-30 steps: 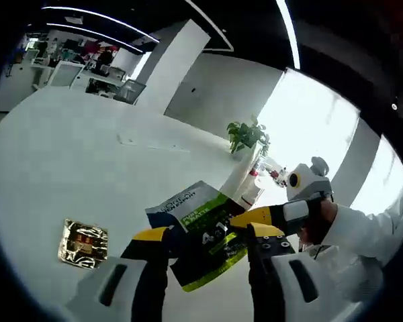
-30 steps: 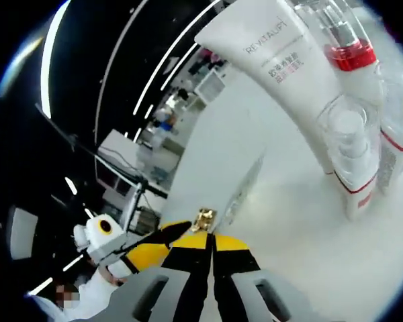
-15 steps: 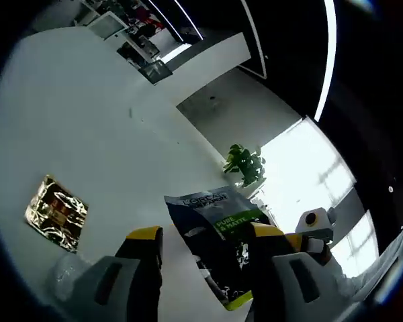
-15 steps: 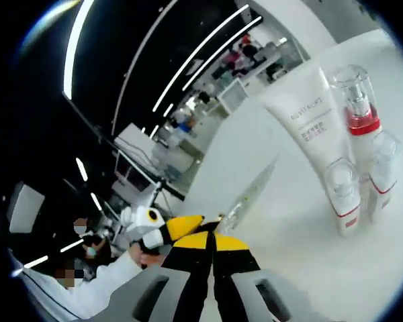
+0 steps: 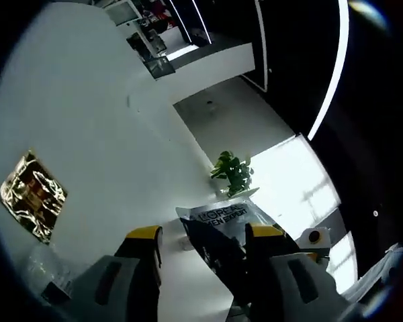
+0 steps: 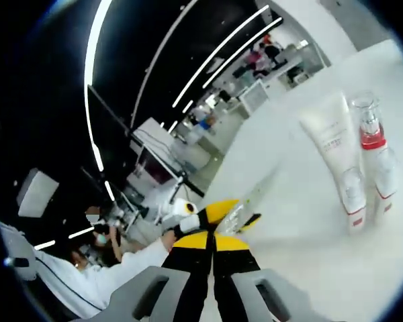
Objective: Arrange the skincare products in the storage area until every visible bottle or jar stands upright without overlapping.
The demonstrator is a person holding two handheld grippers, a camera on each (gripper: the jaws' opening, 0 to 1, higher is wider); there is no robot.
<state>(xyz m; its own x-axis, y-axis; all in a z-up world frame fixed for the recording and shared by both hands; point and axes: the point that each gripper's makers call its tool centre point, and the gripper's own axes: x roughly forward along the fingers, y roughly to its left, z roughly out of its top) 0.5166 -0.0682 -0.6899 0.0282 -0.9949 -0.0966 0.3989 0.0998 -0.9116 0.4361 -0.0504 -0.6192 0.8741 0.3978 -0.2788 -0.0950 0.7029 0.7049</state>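
Sachet [image 5: 218,225] sits btwn left gripper [image 5: 200,236] jaws, contact unclear; right gripper [image 6: 213,239] clamped on its edge. Foil packet [image 5: 31,195] lies well left of sachet on desk [image 5: 101,134]; white tube [image 6: 336,144] upright.

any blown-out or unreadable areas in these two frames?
Left gripper view: the window patch behind the potted plant is blown out; the foil sachet glints; the dark L'Oreal sachet is backlit, with only its top line of print readable. Right gripper view: the white tube and red-collared pump bottle look washed out and soft against the pale table; ceiling strips bend with the fisheye.
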